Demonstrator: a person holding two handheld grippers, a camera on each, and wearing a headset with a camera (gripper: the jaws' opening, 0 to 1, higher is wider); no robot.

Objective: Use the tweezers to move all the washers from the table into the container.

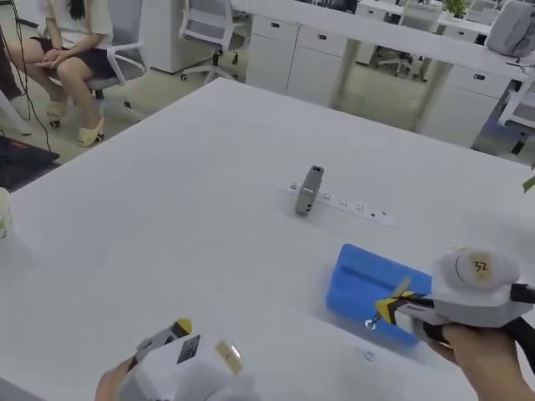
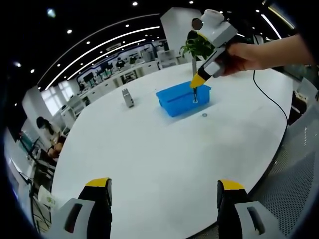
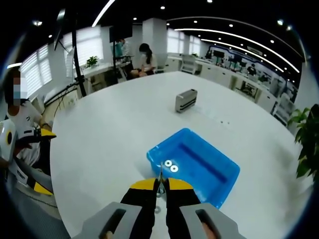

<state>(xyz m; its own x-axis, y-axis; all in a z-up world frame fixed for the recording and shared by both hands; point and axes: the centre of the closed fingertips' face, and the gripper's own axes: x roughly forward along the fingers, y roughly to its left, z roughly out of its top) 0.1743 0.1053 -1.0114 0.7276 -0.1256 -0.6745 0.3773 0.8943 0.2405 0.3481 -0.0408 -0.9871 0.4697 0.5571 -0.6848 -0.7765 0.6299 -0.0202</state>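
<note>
Washers (image 3: pixel 171 166) just beyond tweezers (image 3: pixel 160 173) in tool (image 3: pixel 161 185)

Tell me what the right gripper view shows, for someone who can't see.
The right gripper, fingers shut on tweezers, hovers at the near edge of a blue container on a white table. Two washers lie inside it.
</note>
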